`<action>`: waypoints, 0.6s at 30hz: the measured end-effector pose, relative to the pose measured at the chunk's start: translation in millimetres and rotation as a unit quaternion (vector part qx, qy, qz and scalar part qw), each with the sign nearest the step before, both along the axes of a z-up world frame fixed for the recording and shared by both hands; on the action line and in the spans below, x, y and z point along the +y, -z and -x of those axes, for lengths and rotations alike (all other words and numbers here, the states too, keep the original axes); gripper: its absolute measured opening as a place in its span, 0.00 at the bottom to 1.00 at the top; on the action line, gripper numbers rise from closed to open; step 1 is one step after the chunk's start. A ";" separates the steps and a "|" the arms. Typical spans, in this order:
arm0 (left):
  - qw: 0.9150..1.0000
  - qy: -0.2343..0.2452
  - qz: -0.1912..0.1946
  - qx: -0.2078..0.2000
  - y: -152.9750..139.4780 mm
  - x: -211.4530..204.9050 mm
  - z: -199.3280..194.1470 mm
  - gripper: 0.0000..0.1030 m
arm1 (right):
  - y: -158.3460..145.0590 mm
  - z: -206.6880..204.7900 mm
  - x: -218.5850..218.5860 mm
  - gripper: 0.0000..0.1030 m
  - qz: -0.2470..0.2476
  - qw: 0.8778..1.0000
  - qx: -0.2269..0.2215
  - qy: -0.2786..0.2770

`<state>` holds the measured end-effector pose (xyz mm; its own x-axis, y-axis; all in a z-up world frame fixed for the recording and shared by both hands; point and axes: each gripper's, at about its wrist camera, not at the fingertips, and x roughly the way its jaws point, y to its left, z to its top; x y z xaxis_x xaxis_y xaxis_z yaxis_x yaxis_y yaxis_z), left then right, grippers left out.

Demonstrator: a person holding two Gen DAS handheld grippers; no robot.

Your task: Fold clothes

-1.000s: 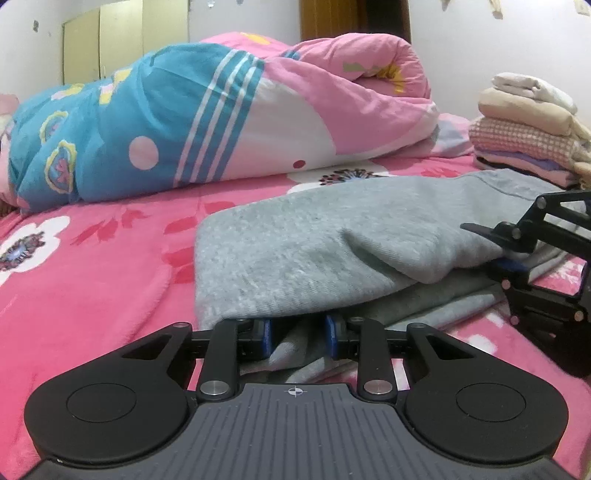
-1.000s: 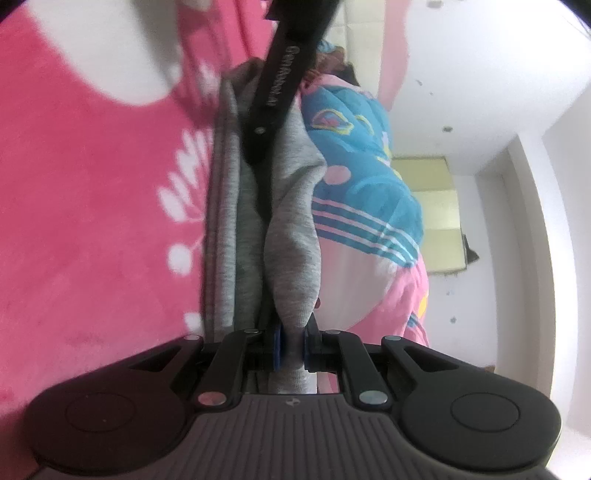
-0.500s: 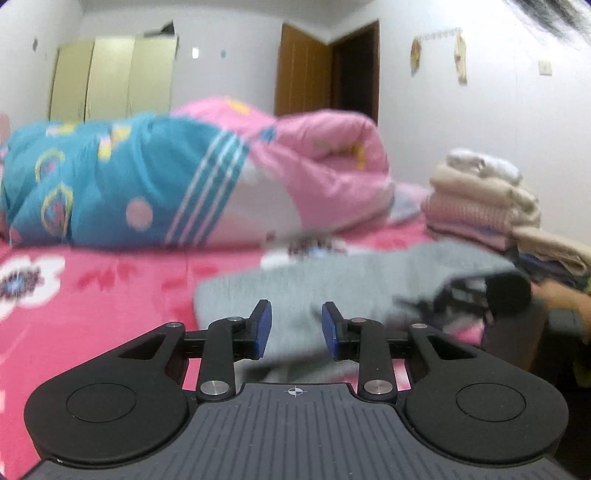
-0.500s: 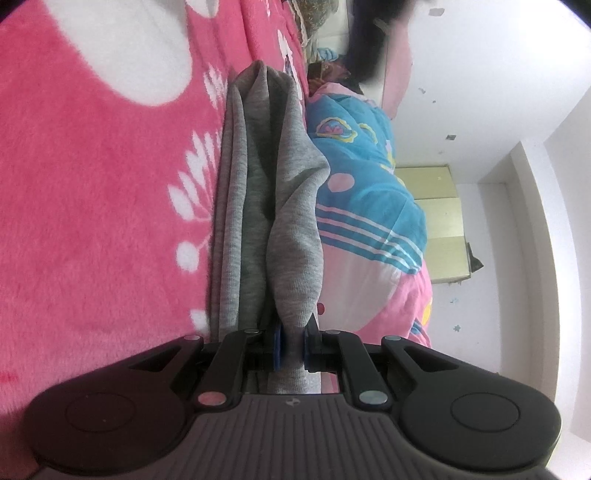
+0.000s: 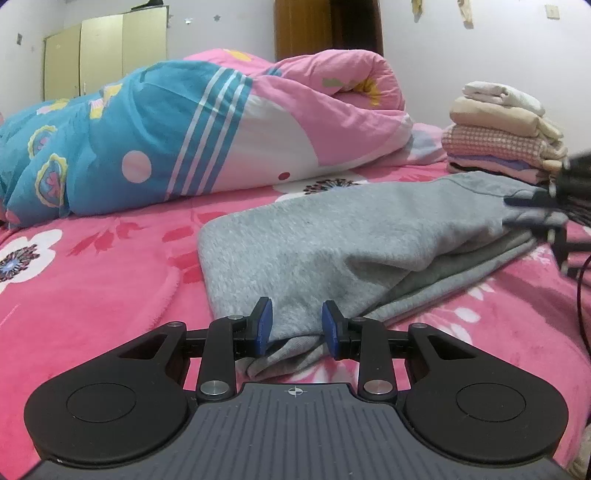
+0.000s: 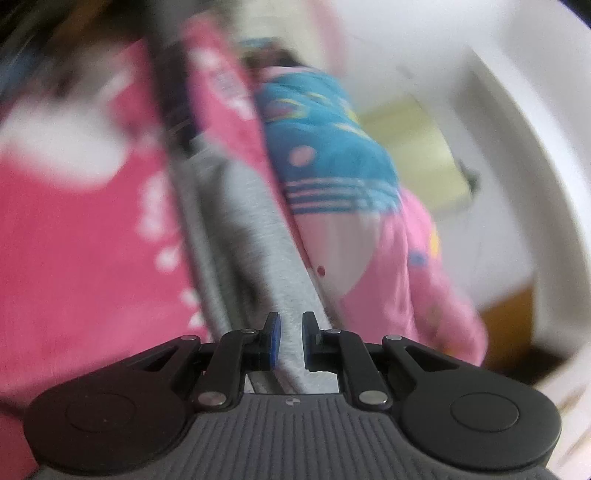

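A grey garment point(image 5: 332, 229) lies folded in layers on the pink flowered bedspread point(image 5: 92, 277). My left gripper point(image 5: 295, 317) is at its near corner, with a bunched wad of grey cloth filling the gap between the blue pads. In the left wrist view my right gripper point(image 5: 535, 212) shows blurred at the garment's far right end. Its own view is motion-blurred and tilted. There my right gripper point(image 6: 290, 325) is shut on a narrow edge of the grey garment point(image 6: 255, 229), which stretches away from the jaws.
A rolled blue and pink quilt point(image 5: 184, 129) lies across the back of the bed. A stack of folded clothes point(image 5: 506, 136) stands at the right, behind the garment. A pale wardrobe point(image 5: 103, 55) and a brown door point(image 5: 328, 26) line the far wall.
My right gripper has risen and rolled with the grey edge still in it, and its view has blurred. The left view tipped upward briefly and is back low at the garment's near corner.
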<state>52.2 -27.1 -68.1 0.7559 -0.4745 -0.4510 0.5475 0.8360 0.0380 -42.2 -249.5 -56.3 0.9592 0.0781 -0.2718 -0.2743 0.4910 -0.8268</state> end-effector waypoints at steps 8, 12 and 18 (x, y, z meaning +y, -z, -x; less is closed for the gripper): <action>1.000 0.001 0.016 0.001 2.5 5.8 5.1 0.29 | -61.8 -66.9 -3.2 0.11 -0.364 0.923 0.124 0.026; 0.999 0.011 0.037 0.014 5.3 12.7 2.3 0.29 | -10.8 -70.3 -6.8 0.12 -0.410 0.884 0.213 0.072; 0.997 0.012 0.070 -0.009 -5.0 22.7 10.8 0.29 | -1.4 -64.4 -3.6 0.12 -0.407 0.885 0.209 0.087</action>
